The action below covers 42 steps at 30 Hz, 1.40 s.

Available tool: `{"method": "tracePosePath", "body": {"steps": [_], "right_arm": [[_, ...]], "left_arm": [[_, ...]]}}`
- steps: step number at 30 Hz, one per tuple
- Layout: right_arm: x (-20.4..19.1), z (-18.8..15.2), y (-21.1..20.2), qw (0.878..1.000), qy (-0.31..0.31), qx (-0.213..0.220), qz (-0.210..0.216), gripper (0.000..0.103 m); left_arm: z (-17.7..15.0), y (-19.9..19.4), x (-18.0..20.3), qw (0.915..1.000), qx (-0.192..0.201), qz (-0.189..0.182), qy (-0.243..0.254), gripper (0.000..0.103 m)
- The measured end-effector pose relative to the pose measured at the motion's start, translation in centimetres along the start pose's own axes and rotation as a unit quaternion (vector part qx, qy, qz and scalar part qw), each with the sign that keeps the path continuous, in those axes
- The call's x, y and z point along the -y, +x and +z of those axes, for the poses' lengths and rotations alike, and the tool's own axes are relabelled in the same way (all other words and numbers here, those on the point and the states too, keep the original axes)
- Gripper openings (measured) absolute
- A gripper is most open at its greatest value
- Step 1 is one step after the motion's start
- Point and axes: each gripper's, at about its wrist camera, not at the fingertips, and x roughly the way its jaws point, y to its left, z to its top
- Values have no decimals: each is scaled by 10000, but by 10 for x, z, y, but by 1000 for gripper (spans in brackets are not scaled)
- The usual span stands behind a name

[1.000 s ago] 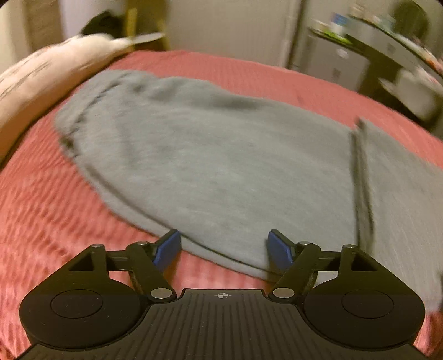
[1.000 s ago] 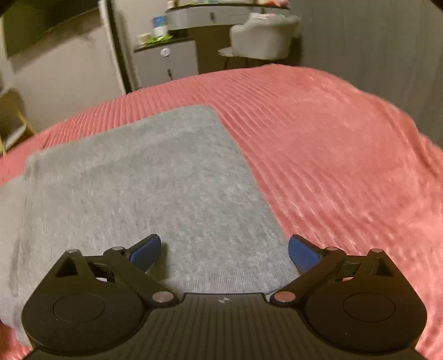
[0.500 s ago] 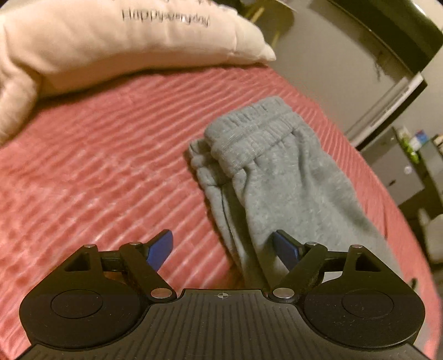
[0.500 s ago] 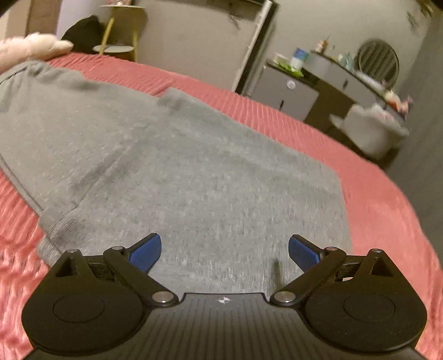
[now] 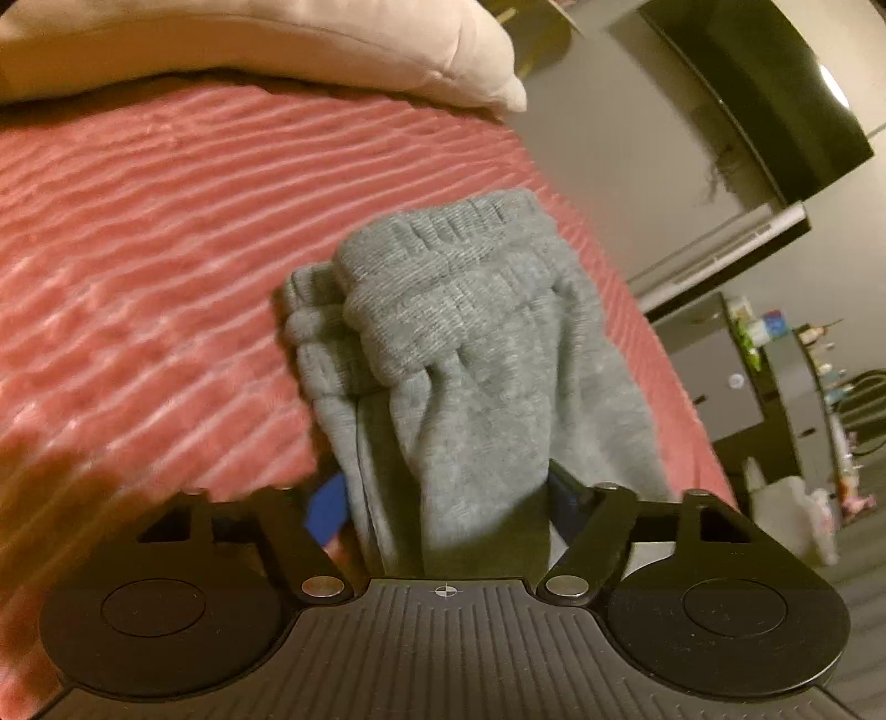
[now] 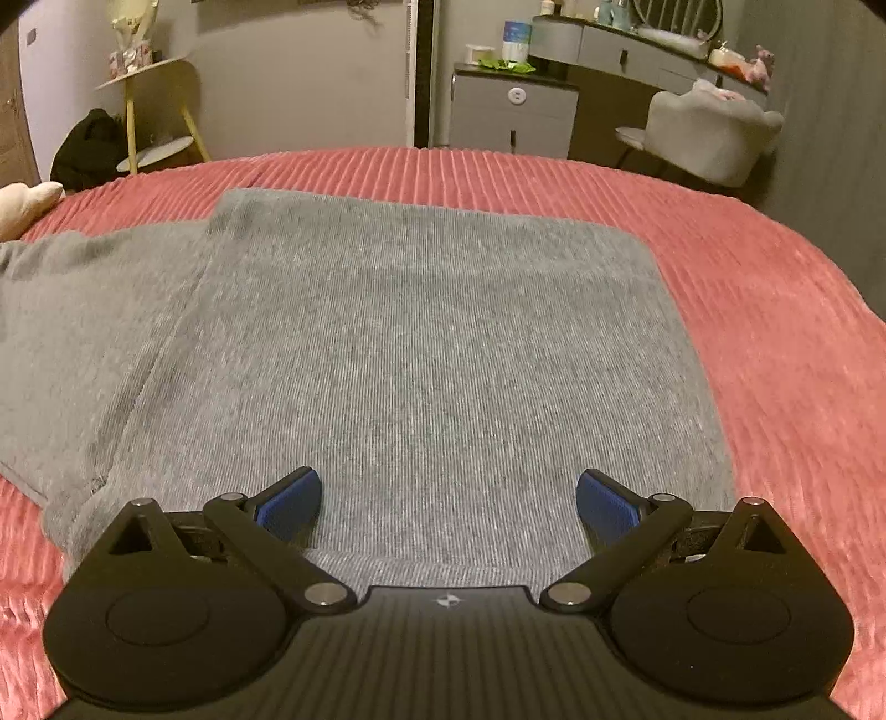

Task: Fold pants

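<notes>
Since the earlier frame: left gripper (image 5: 443,498) moved up to the pants (image 5: 470,343) waistband end, its fingers (image 5: 326,507) just closing, bunched grey fabric between them. Right gripper (image 6: 447,504): fingers wide, empty, over the folded leg section. Pants lie on red ribbed bed (image 5: 138,221); cream pillow (image 5: 277,39); grey cabinet (image 6: 512,113) beyond.

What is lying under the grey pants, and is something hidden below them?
The grey pants lie directly on the red ribbed bedspread, which shows all around them. Whatever is beneath the cloth itself is covered; in the right wrist view the top layer also hides the lower layers.
</notes>
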Motion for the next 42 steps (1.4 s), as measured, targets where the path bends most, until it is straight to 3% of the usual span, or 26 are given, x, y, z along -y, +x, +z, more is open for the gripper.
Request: {"method": "tracePosePath", "body": {"steps": [1,3,6,10,14,19,23,28,31,33,35,38,39,42], "right_arm": [[1,1,0,10000,39,-3,17,99],[4,2,2,9999,120,-6,43,99],[7,3,3,9997,233,6,23,99],[11,3,4,9991,419,42,-9,99],[15,3,5,9985,545,73,-48,99],[19,2,3,9976,672,115,-114,99],[26,1,1,9953,940,171,-150,99],[41,-2,-5,9896,1400,277,-157,99],[53,-6,-9,9837,1761,355,-86,99],[60,-9,-11,9794,1979,400,-90,99],[70,-13,-14,9730,2260,470,-50,99],[79,-17,-16,9651,2558,562,82,99],[79,-17,-16,9643,2584,576,99,99],[77,-17,-16,9648,2561,585,97,99]], "left_arm": [[0,0,1,9999,66,18,87,61],[-2,-3,5,9996,166,82,212,41],[-5,-10,8,9994,273,-130,186,24],[-13,-28,38,9917,777,-244,990,20],[-38,-57,83,9688,1283,-368,2087,18],[-84,-89,138,9297,1548,-786,3249,17],[-129,-100,182,8860,1391,-1219,4252,17],[-204,-93,225,8273,707,-1616,5334,17],[-254,-76,237,7934,286,-1471,5900,21],[-280,-64,237,7686,163,-1110,6298,32],[-294,-60,235,7522,-129,-1006,6511,41],[-304,-65,230,7151,122,-1014,6915,46],[-304,-68,228,7066,255,-985,7003,46],[-305,-75,229,6953,599,-1085,7079,48]]}}
